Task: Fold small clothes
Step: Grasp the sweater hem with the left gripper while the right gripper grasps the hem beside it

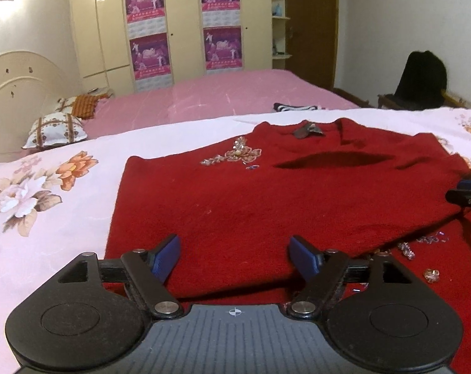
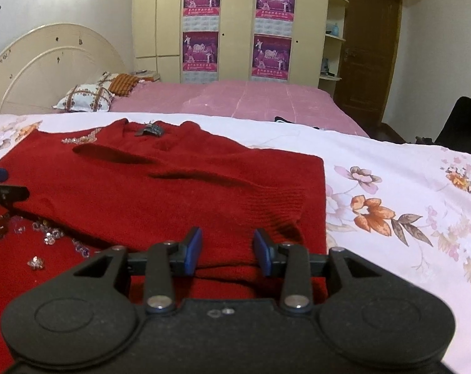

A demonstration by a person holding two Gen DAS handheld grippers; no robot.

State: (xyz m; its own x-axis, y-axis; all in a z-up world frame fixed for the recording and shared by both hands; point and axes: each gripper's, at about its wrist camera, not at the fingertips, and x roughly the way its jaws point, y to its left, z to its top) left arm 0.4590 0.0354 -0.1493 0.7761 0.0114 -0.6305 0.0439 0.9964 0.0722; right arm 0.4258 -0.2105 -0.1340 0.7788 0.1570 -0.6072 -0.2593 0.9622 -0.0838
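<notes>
While the red sweater (image 1: 266, 199) lies on the floral sheet (image 1: 48, 187), sleeves folded in, left gripper (image 1: 235, 258) gapes wide and empty; right gripper (image 2: 227, 251), part-open, grips nothing. Next: seize the near hem.

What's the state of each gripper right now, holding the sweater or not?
Left gripper: open wide, nothing held, poised over the red sweater.
Right gripper: jaws partly open, sweater fabric lies between them, pads not pressing on it.
</notes>
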